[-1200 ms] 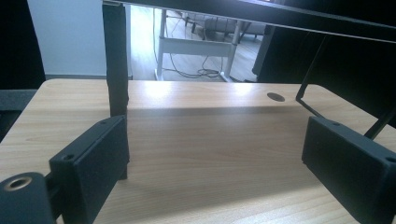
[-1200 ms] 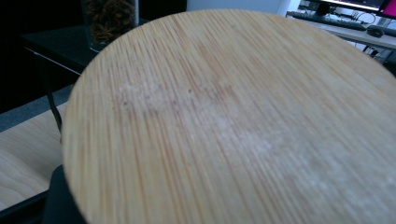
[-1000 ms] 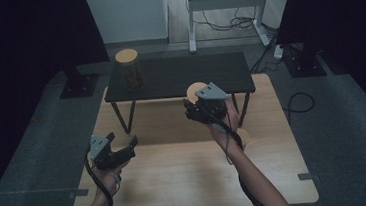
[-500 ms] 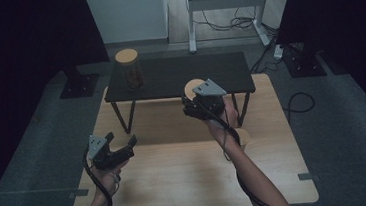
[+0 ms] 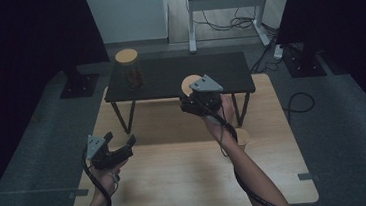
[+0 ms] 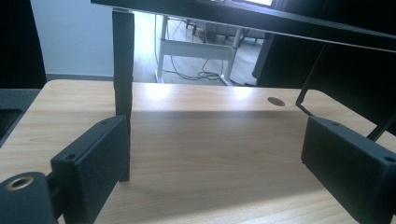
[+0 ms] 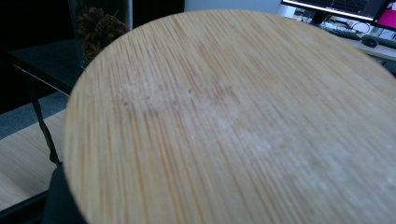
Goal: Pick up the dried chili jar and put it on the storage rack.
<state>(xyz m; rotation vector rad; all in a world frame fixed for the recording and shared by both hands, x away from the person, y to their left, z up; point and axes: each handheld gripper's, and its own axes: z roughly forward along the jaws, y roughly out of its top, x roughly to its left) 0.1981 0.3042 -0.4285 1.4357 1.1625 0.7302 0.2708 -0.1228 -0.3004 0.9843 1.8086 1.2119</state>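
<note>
My right gripper (image 5: 193, 93) is raised over the front edge of the black shelf (image 5: 168, 76), shut on a round bamboo lid (image 5: 187, 84). In the right gripper view the lid's grained face (image 7: 233, 121) stands right before the camera, with one black jaw showing at the bottom left. A glass jar (image 5: 130, 73) with a wooden lid and dark brown contents (image 7: 100, 23) stands on the shelf's left end. My left gripper (image 5: 123, 148) hovers low over the wooden table (image 5: 177, 178) at the left, open, with nothing between its pads (image 6: 98, 158).
A small tan round container (image 5: 242, 137) sits on the table beside the right forearm, partly hidden by it. The shelf's black legs (image 6: 122, 88) stand on the table ahead of the left gripper. Dark stands and a white frame with cables lie beyond the table.
The right hand has drifted slightly left with the lid still gripped. The left gripper has kept still.
</note>
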